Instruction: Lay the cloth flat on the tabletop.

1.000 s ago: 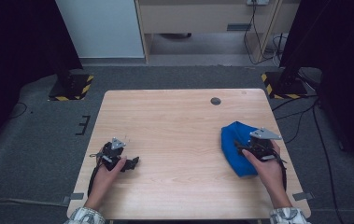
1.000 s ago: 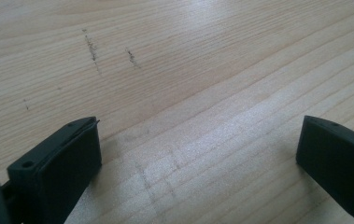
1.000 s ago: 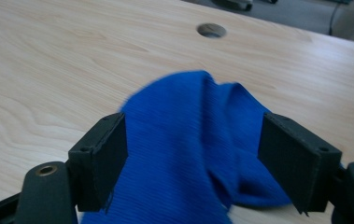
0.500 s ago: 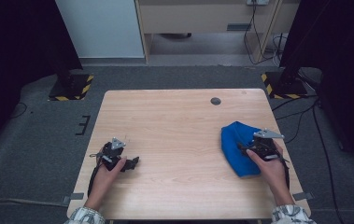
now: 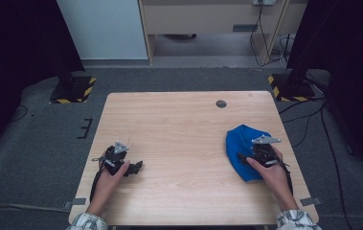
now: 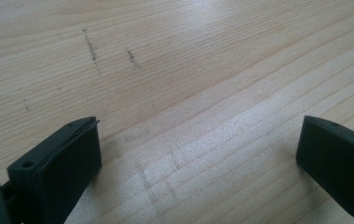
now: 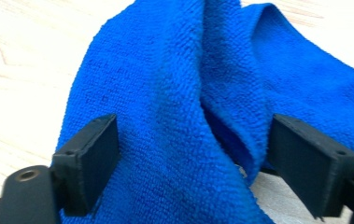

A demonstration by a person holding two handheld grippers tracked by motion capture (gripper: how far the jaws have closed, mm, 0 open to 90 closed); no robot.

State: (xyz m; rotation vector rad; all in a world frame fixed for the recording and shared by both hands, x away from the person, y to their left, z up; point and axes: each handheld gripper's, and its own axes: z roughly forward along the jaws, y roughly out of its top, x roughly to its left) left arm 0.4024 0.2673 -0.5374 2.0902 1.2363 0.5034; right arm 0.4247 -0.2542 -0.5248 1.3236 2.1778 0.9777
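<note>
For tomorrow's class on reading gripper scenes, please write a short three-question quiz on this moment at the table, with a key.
1. True or false: the left gripper has the blue cloth between its jaws.
2. Which gripper is at the cloth? A) left B) right C) both
3. In a few words: how do the right gripper's jaws stand relative to the cloth?

Key
1. False. Its jaws stand open over the bare wooden table, far from the cloth.
2. B.
3. They have just been opening and stand wide apart, with a raised fold of the cloth between them; the pads do not appear to press on it.
</note>
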